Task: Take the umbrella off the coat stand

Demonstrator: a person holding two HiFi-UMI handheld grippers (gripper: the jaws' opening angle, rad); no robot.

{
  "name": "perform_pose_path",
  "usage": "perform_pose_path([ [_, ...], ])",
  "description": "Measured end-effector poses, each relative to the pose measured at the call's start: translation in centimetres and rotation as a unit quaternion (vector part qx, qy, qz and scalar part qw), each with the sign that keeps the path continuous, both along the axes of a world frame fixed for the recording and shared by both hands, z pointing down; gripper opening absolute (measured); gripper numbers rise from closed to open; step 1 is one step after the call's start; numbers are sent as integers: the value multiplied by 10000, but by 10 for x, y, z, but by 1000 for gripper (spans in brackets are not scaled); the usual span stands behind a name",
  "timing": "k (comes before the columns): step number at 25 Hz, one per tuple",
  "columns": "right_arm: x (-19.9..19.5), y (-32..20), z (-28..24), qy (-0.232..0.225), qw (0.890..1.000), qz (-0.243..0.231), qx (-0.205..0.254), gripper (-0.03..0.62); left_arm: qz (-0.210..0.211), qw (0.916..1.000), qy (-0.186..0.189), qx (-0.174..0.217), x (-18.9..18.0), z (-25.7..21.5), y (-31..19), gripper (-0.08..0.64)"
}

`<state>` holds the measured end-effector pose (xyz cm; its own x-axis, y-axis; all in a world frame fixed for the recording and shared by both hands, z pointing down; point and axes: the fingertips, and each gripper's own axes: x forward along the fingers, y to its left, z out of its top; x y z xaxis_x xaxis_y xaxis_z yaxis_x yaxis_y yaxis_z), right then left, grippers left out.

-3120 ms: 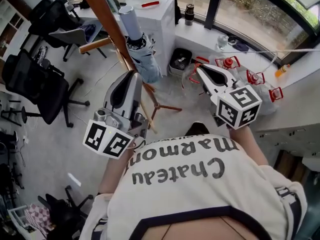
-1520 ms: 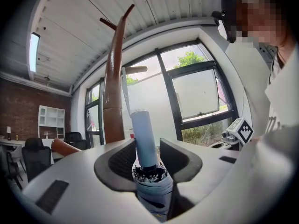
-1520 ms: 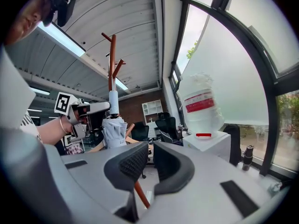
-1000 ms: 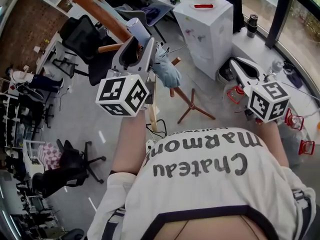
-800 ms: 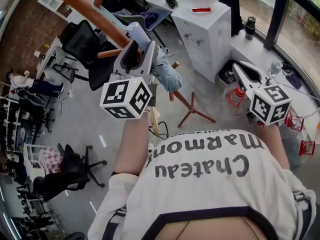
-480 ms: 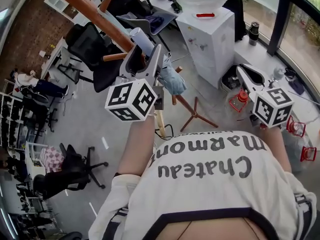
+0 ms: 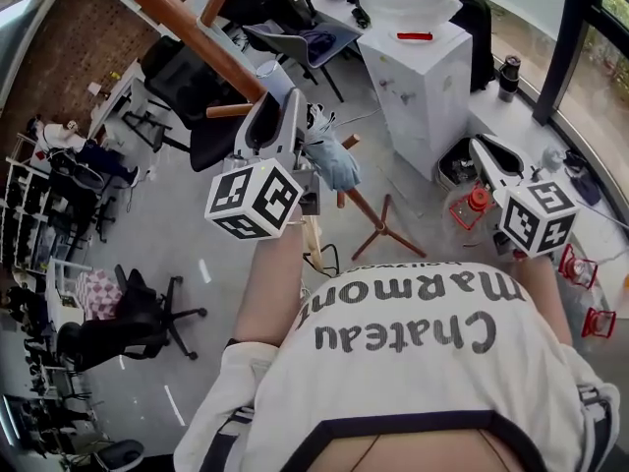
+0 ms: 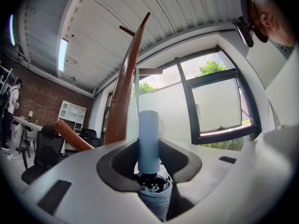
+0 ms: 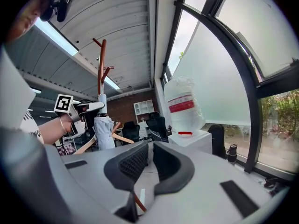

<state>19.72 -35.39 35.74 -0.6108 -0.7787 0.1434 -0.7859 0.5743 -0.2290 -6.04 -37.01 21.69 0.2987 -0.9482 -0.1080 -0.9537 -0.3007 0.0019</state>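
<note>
Left gripper view: left gripper (image 8: 149, 149) just closing, clamping umbrella (image 8: 149, 127) handle, coat stand (image 8: 122, 97) at eleven o'clock; right gripper (image 9: 149, 157) pinched together, empty.

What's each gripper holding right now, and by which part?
The left gripper, whose jaws have just been closing, grips the umbrella by its pale blue handle, just above the folded canopy. The right gripper holds nothing.

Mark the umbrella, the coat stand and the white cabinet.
umbrella (image 8: 149, 139), left gripper view, its pale blue handle.
coat stand (image 7: 187, 28), head view, its brown pole.
white cabinet (image 7: 432, 96), head view, its side face.
</note>
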Motion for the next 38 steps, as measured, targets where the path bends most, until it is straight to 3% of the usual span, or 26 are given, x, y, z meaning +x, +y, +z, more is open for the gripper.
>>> perform_pose_path([
  [10,10,2,5,74,9999,-147,-19,49,146,9996,255,11,3,-7,13,138],
  [27,55,11,-5,0,9991,391,142,49,1058,9924,304,548,58,-60,25,140],
  [38,75,16,-5,28,9975,692,125,49,1408,9866,305,760,78,-79,25,140],
])
